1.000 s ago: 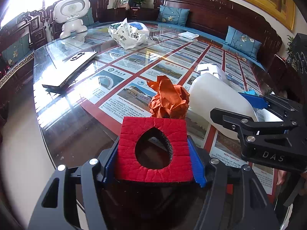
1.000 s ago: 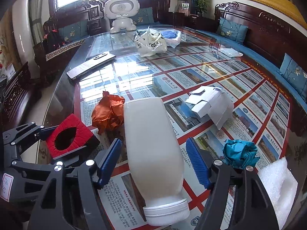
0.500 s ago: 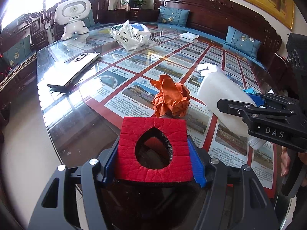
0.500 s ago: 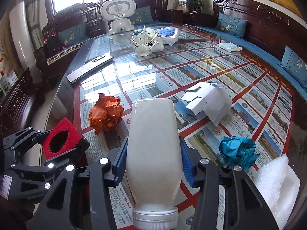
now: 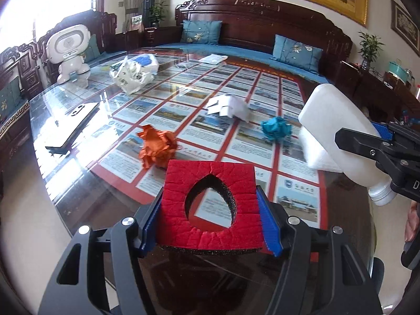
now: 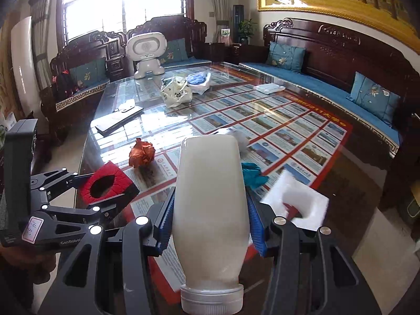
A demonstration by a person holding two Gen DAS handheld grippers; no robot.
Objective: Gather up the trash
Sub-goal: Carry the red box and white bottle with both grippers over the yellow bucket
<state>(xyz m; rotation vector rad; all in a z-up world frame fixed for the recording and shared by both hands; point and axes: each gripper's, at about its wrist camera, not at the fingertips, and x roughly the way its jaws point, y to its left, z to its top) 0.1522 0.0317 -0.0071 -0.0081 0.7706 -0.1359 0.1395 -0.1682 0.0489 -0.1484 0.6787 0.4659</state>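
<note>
My left gripper (image 5: pixel 210 218) is shut on a red foam square with a teardrop hole (image 5: pixel 210 181), held above the glass table's near edge; it also shows in the right wrist view (image 6: pixel 107 183). My right gripper (image 6: pixel 210 223) is shut on a white plastic bottle (image 6: pixel 210 204), cap toward the camera, lifted off the table; the bottle shows at the right in the left wrist view (image 5: pixel 338 136). On the table lie an orange paper ball (image 5: pixel 157 147), a teal paper ball (image 5: pixel 275 128), a white folded carton (image 5: pixel 231 106) and a white foam sheet (image 6: pixel 296 202).
The glass table (image 5: pixel 78 183) also carries a white plastic bag (image 5: pixel 131 74), a flat dark device (image 5: pixel 73 123), a white robot figure (image 5: pixel 69 52) and a small white packet (image 5: pixel 214 58). Dark wooden sofas with blue cushions surround the table.
My right gripper closed on the white bottle and lifted it off the table. Both grippers rose and pulled back. The red foam stays gripped in the left.
</note>
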